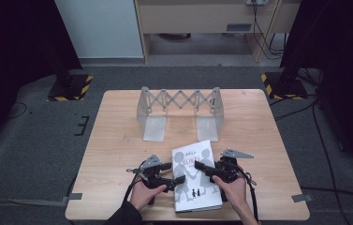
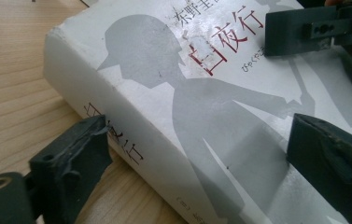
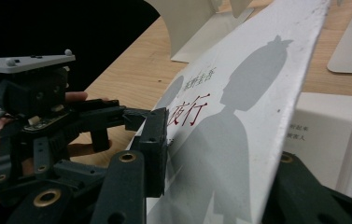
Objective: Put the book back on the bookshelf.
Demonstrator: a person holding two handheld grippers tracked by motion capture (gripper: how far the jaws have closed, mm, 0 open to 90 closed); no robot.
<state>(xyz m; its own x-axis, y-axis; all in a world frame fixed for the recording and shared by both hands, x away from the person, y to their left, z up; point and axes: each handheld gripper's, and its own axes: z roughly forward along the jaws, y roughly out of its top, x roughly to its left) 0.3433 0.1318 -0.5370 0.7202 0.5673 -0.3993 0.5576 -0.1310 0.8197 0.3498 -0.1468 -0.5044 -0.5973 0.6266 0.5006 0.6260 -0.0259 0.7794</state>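
Both tongs met at a white book lying near the front edge of a pale wooden worktop. Held in the person's left hand, the left tongs stood apart, straddling the book's spine corner: one black jaw sat low against the spine, the other over the cover, neither clearly pressing. Held in the right hand, the right tongs were closed on the front cover, one jaw on its printed face and one beneath, with the cover raised at a slant and white pages showing under it. The cover bore grey silhouettes of figures and red characters. Farther back on the worktop stood a grey metal bookend rack with a scissor-lattice middle, well apart from the book. A dark sleeve entered at the bottom edge.
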